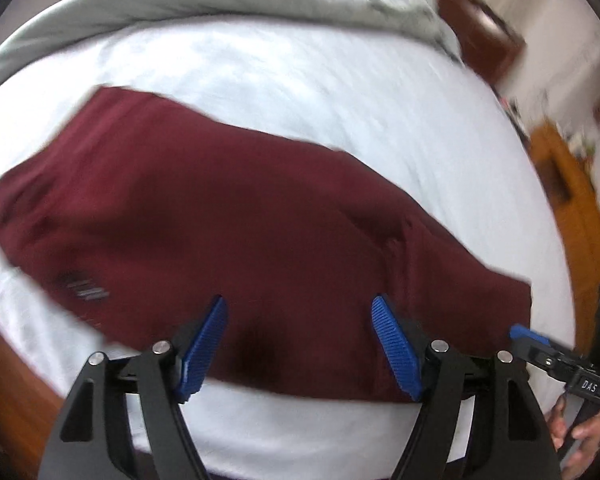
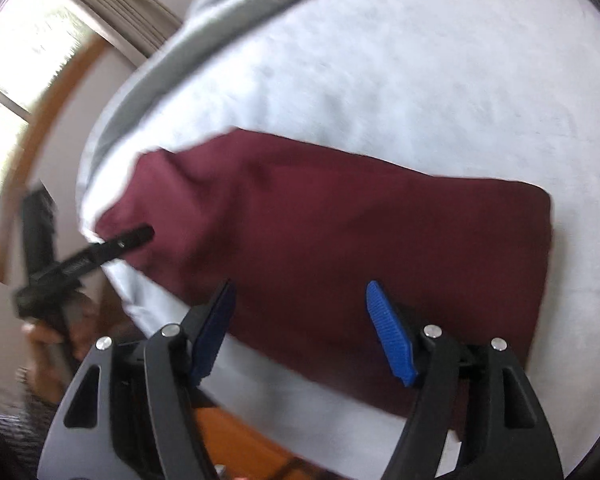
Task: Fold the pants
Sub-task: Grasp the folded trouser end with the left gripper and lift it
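While both claws hover spread:
Pants (image 1: 236, 216): maroon, folded flat on white bed (image 1: 340, 92).
Left claw (image 1: 298, 344): spread, gripping nothing.
Right claw (image 2: 300, 332): spread, gripping nothing.

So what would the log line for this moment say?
pants: folded, flat on white bed | left claw: open, empty | right claw: open, empty | grey blanket: bunched behind

A bed (image 1: 400, 120) with a white sheet carries everything. Dark red pants (image 1: 240, 220) lie flat on the sheet, folded into a long shape, close to the bed's near edge. A gray blanket (image 1: 180, 4) is bunched up along the far edge. The pants and the blanket are well apart.
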A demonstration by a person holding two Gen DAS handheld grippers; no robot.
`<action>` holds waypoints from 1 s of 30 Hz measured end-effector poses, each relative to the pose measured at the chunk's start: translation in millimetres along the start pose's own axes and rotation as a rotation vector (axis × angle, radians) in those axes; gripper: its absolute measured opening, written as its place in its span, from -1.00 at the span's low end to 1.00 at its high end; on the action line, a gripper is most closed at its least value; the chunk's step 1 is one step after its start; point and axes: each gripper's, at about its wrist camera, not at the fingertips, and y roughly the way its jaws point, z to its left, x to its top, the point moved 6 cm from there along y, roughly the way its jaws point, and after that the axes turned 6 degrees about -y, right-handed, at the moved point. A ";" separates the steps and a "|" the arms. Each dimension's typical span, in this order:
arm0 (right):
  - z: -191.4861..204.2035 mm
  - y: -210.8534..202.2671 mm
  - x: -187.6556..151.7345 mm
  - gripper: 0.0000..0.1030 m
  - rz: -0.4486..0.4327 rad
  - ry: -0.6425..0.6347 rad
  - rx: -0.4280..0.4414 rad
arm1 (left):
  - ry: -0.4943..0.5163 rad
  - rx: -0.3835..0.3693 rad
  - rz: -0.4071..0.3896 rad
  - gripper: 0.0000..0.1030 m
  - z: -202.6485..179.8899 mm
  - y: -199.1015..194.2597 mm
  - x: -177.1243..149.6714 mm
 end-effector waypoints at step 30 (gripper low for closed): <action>-3.5 49.9 -8.7 0.46 0.061 -0.006 -0.026 | -0.552 -0.184 -0.132 0.33 174.5 -4.7 55.5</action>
